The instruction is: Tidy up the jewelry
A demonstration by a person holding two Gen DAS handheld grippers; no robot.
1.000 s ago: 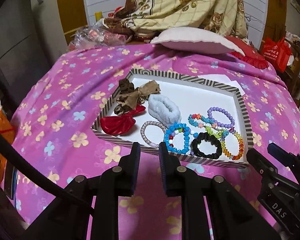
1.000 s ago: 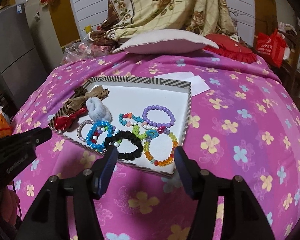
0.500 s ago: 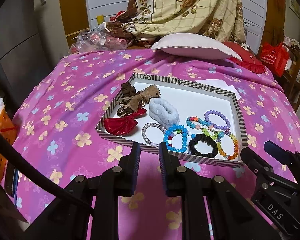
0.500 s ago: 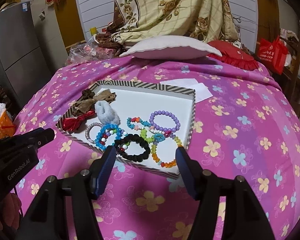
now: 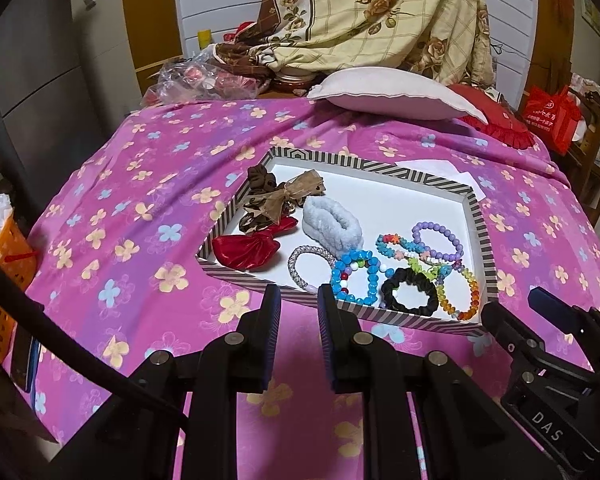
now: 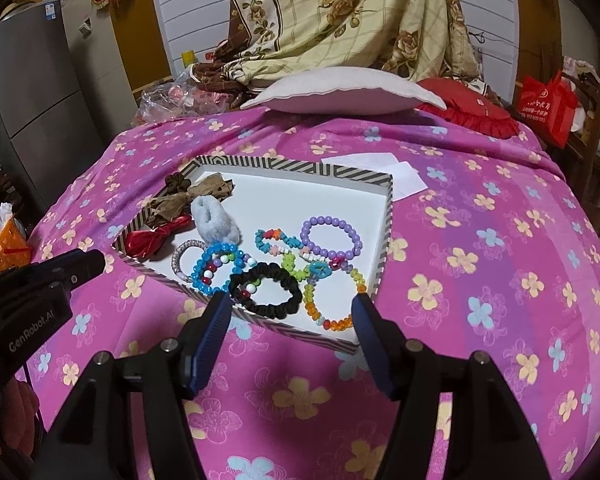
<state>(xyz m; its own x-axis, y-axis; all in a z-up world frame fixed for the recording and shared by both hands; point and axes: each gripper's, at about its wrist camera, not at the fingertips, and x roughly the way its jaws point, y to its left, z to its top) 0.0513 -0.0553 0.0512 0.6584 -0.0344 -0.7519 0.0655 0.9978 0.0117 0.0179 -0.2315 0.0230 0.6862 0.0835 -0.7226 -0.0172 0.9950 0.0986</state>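
A striped tray (image 5: 477, 240) with a white floor lies on the pink flowered bedspread. It holds a black scrunchie (image 5: 410, 298), a blue bead bracelet (image 5: 356, 276), a purple bead bracelet (image 5: 440, 240), an orange-and-rainbow bracelet (image 5: 466, 296), a silver bracelet (image 5: 306, 264), a fluffy pale scrunchie (image 5: 332, 224), a red bow (image 5: 248, 248) and a brown bow (image 5: 288, 196). My left gripper (image 5: 298, 296) hovers before the tray's near rim, open by a narrow gap and empty. My right gripper (image 6: 290, 304) stands wide open just short of the black scrunchie (image 6: 266, 290), holding nothing.
A white pillow (image 5: 392, 88) and a red cushion (image 5: 496, 120) lie at the bed's far end under a hanging floral blanket. White paper (image 6: 384, 170) rests beyond the tray. An orange basket (image 5: 4, 248) stands at the left, a red bag (image 5: 552, 116) at the right.
Both views have drawn back slightly from the tray. Nothing in the tray has moved, and neither gripper has taken hold of anything.
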